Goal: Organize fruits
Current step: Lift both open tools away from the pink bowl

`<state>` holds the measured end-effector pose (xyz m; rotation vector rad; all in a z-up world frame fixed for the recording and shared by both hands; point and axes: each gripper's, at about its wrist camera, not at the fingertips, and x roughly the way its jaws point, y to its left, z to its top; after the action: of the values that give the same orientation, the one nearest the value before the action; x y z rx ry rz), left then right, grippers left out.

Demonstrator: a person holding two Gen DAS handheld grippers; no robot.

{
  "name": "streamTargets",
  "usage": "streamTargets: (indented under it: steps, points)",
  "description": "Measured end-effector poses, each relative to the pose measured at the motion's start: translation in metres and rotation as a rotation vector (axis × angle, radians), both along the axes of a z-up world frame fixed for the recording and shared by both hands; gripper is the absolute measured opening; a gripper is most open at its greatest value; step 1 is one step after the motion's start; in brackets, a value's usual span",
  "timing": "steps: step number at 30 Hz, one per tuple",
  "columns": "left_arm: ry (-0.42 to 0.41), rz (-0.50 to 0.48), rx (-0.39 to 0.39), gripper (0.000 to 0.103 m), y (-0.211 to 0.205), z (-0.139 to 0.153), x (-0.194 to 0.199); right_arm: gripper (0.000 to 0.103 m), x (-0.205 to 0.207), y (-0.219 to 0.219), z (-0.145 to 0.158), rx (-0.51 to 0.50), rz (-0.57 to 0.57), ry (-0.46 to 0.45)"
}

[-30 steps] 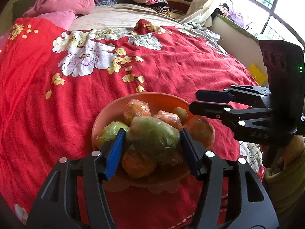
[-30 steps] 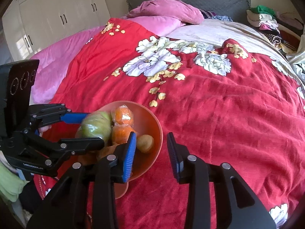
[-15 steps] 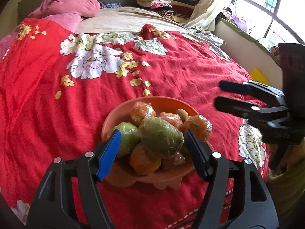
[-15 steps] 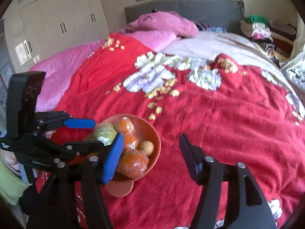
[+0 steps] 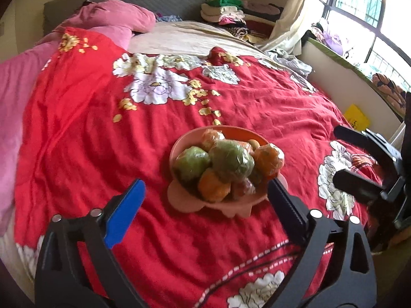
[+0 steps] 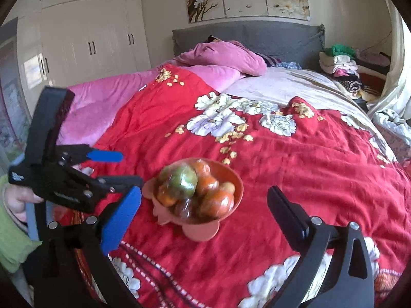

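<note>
A salmon footed bowl (image 5: 231, 128) stands on the red flowered bedspread, heaped with plastic-wrapped fruit: two green ones (image 5: 232, 160) (image 5: 191, 163) and several oranges (image 5: 268, 160). My left gripper (image 5: 205, 183) hangs just short of the bowl. Its jaws are opening wide and nothing is between the pads. The right gripper (image 5: 339, 154) shows at the right edge. In the right wrist view the same bowl (image 6: 237, 179) and green fruit (image 6: 183, 179) lie ahead of my right gripper (image 6: 204, 191), whose jaws are also opening and hold nothing. The left gripper (image 6: 128, 168) is left of the bowl.
Pink pillows (image 6: 223, 56) and a grey headboard (image 6: 246, 34) are at the far end. A stack of folded clothes (image 5: 226, 12) sits at the back right. The window ledge (image 5: 341, 61) runs along the right. A hand with a green sleeve (image 6: 15, 200) holds the left gripper.
Both grippers have drawn back and up from the bowl. The left jaws have spread away from the green fruit, which stays on the pile. The right jaws have widened too.
</note>
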<state>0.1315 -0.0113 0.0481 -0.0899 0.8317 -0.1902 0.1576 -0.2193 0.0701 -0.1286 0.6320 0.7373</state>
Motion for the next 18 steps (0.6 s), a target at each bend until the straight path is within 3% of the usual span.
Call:
streamTargets:
  steps: [11,18]
  points:
    - [-0.045,0.083,0.025,0.093,-0.003,-0.006,-0.049,0.098,-0.042,-0.002,-0.012,-0.058,-0.122,-0.046]
    - [-0.038,0.118,0.015,0.093,-0.007,-0.022,-0.071,0.098,-0.057,-0.007,-0.028,-0.064,-0.138,-0.013]
